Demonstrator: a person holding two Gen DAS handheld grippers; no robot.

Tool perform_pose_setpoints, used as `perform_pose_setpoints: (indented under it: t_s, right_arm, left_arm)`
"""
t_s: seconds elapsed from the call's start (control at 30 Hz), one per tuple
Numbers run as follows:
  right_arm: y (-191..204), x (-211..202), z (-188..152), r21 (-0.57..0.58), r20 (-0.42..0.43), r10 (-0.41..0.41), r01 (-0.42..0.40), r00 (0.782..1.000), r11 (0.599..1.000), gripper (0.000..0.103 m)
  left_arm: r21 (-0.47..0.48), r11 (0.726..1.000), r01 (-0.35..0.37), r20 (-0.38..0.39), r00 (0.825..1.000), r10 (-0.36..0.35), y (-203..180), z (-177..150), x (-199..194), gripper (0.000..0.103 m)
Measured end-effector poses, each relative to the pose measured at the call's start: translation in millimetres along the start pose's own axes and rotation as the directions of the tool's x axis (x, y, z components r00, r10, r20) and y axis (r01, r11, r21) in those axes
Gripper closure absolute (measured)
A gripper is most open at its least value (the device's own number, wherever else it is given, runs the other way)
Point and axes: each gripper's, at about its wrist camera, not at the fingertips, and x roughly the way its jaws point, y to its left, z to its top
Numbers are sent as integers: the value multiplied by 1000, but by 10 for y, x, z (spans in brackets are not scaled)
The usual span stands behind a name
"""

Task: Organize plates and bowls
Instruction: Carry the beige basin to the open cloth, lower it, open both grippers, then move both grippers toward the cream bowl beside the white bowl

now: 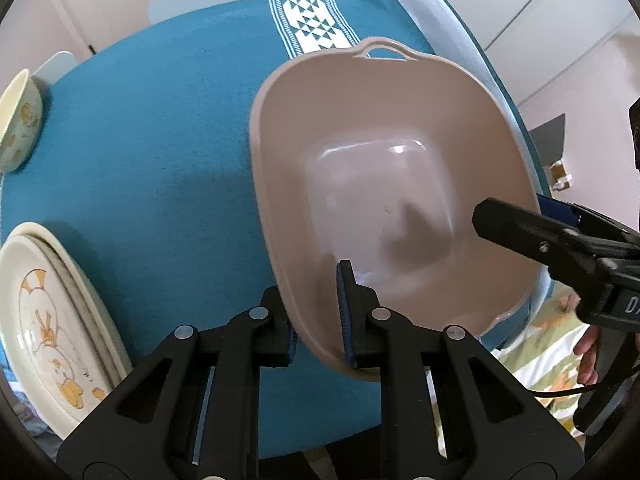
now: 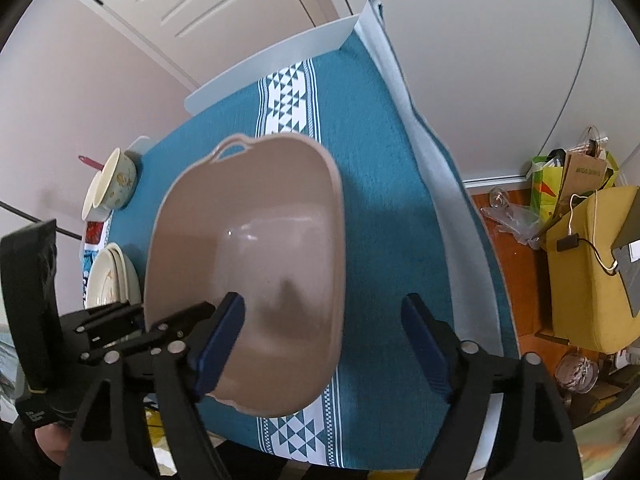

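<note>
A pink basin (image 1: 380, 168) with loop handles rests on the teal tablecloth (image 1: 160, 140), with nothing inside it. My left gripper (image 1: 316, 304) straddles its near left rim, one pad outside and one inside, shut on the wall. My right gripper (image 2: 324, 344) is open wide. Its left finger (image 2: 224, 336) hangs inside the basin (image 2: 248, 260) and its right finger stands over the cloth, with the basin's right wall untouched between them. A stack of cream plates (image 1: 52, 320) with a duck print lies at the left. Farther back stands a cream bowl (image 1: 18, 120).
The plates (image 2: 108, 276) and bowl (image 2: 116, 184) sit along the table's left edge. The cloth's right edge (image 2: 452, 240) drops to a wooden floor with a yellow box (image 2: 592, 280), bags and glass items. A hand (image 1: 588, 360) holds the right gripper (image 1: 528, 216).
</note>
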Motion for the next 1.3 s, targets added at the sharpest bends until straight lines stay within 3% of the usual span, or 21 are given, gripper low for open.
perform_pose_setpoints:
  t_s: [0.03, 0.07, 0.1, 0.17, 0.4, 0.53, 0.6, 0.77, 0.83, 0.9, 1.0, 1.07, 1.17, 1.3]
  right_arm:
    - [-8, -20, -2, 8, 6, 5, -5, 1000, 1000, 21]
    - [-8, -28, -3, 13, 10, 8, -8, 1000, 1000, 21]
    - [-12, -39, -4, 18, 14, 13, -13, 1000, 1000, 21]
    - [-20, -52, -7, 29, 17, 22, -22, 1000, 999, 21]
    - [30, -146, -28, 28, 45, 10, -11, 999, 1000, 21]
    - [283, -462, 3, -28, 97, 23, -20, 995, 999, 19]
    - [470, -637, 32, -65, 122, 35, -27, 992, 998, 2]
    - [1149, -1090, 186, -216, 235, 107, -55, 966, 975, 1]
    - [1397, -1171, 268, -270, 257, 115, -42, 959, 962, 1]
    - [1709, -1243, 340, -335, 298, 112, -6, 948, 942, 1]
    - [2135, -1279, 442, -399, 328, 121, 21, 937, 917, 1]
    - [2395, -1208, 547, -386, 347, 90, 54, 933, 921, 0]
    - [2687, -938, 714, -385, 319, 49, 82, 947, 919, 0]
    - [3003, -399, 947, -370, 226, 44, 44, 973, 928, 0]
  left_arm:
    - [0, 1000, 5, -10, 1000, -5, -6, 5, 21, 80]
    - [4, 1000, 1, -10, 1000, -1, -13, 5, 27, 59]
    - [7, 1000, -2, -5, 1000, 2, -18, 3, 23, 26]
    - [6, 1000, 12, 24, 1000, -12, -21, -4, -17, 7]
    - [13, 1000, 3, 59, 998, -4, 8, -39, -259, 7]
    - [-1, 1000, -19, 145, 989, 18, 138, -108, -771, 7]
    - [-23, 999, -38, 208, 977, 42, 265, -157, -1097, 7]
    - [-108, 991, -84, 365, 924, 118, 695, -182, -1858, 7]
    - [-140, 983, -118, 409, 897, 166, 912, -164, -2103, 7]
    - [-167, 973, -161, 417, 883, 217, 1140, -123, -2279, 7]
    - [-198, 962, -186, 379, 891, 250, 1519, -25, -2404, 7]
    - [-239, 961, -138, 369, 903, 221, 1880, 39, -2419, 7]
    - [-299, 946, -128, 342, 911, 232, 2330, 111, -2372, 7]
    - [-321, 935, -153, 375, 886, 274, 2810, 185, -2211, 7]
